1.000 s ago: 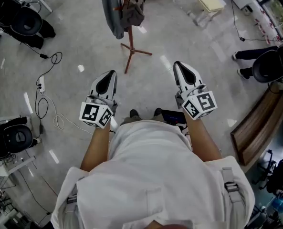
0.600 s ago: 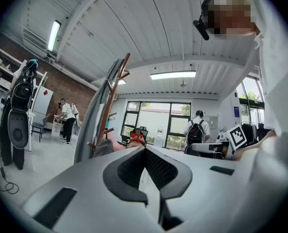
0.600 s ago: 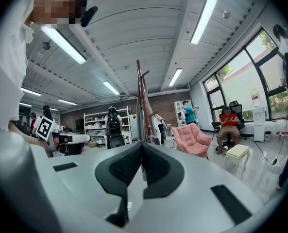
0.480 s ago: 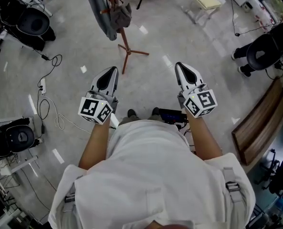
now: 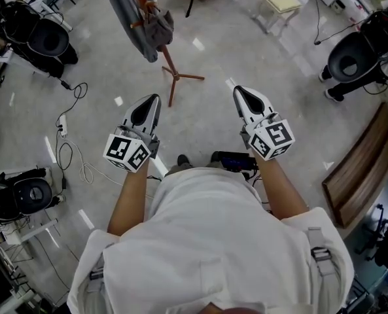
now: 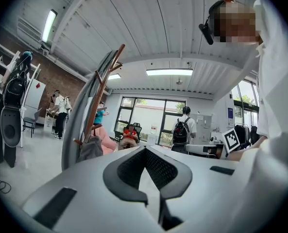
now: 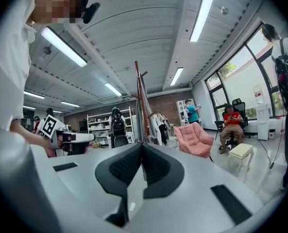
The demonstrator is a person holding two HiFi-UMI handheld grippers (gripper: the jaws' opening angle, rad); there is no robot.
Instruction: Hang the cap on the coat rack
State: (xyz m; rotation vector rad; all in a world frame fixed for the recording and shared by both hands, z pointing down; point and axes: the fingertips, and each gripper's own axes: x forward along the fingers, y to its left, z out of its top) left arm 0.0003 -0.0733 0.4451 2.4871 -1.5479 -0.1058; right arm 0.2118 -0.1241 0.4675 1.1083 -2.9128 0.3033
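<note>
Though the left claw (image 5: 154,99) and the right claw (image 5: 237,91) are both pressed together on nothing, the grey cap (image 5: 158,26) hangs on the coat rack (image 5: 168,62) well ahead of them, beside a grey coat (image 5: 125,12).

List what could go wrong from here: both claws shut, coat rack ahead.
1. The left claw and right claw are shut on nothing, and no cap is clearly in view, so there may be nothing to hang.
2. The coat rack stands on thin splayed legs with a grey garment loading one side; a bump could tip it.
3. Loose cable loops at the head view's left: a possible trip.
</note>
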